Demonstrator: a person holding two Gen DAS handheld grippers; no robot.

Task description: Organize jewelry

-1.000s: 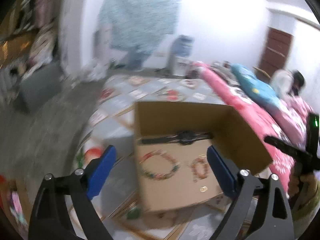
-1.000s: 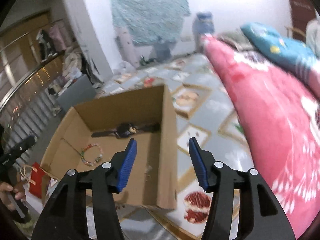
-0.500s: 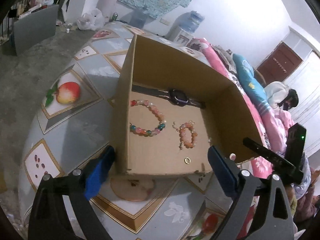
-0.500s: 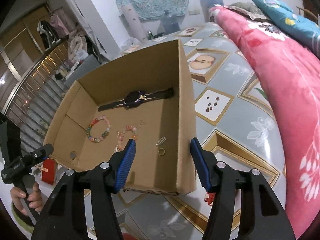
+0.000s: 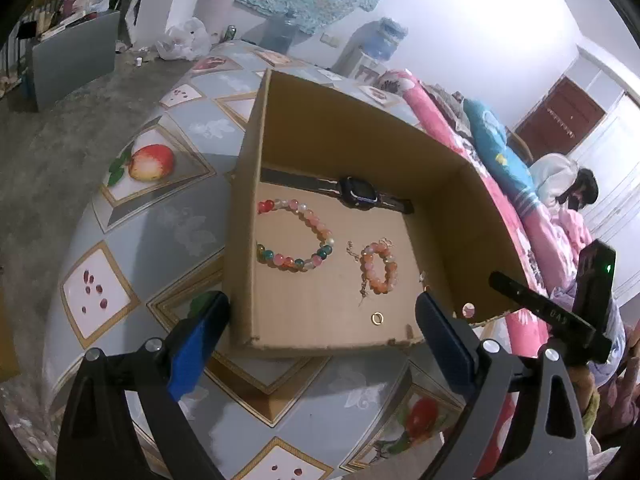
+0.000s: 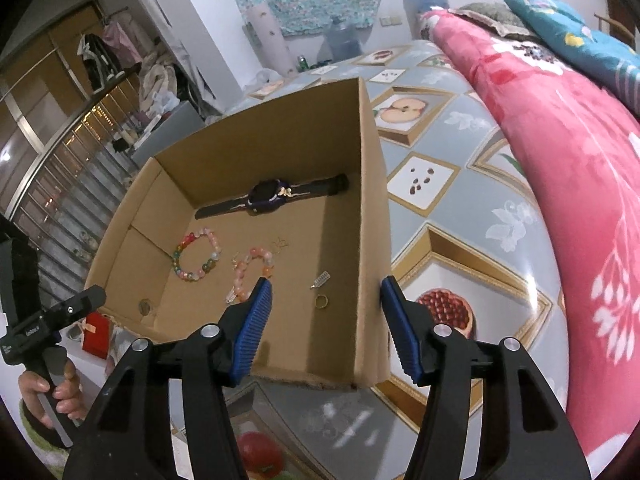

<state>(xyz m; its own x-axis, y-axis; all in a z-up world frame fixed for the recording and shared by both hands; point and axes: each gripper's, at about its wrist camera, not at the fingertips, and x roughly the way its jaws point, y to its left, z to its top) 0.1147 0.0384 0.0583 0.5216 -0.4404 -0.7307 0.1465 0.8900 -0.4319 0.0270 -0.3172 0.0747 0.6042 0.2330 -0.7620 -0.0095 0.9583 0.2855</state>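
An open brown cardboard box (image 5: 448, 216) sat on a grey floor mat printed with fruit tiles (image 5: 160, 216), beside a pink flowered blanket (image 6: 560, 168). Inside, a dark wristwatch with its strap laid flat (image 5: 356, 196) lay along the far wall. Nearer the front lay a large bracelet of pink, red and green beads (image 5: 296, 236), and just to its right a smaller bracelet of orange-pink beads with a thin chain (image 5: 378, 268). A small gold ring (image 5: 377, 319) rested near the front wall, well apart from the watch. In the right wrist view a small silver charm (image 6: 322, 280) lay just beyond the ring.

The left gripper with blue pads (image 5: 320, 328) hovered in front of the box, its jaws wide apart with nothing gripped (the front wall of the box showed between them). The right gripper, also blue-padded (image 6: 326, 320), hung over the box's right front corner, its jaws opening, with the ring and the box's side wall seen between them but no pad pressing on anything. A hand (image 6: 52, 396) held the left tool's handle at the lower left of that view.
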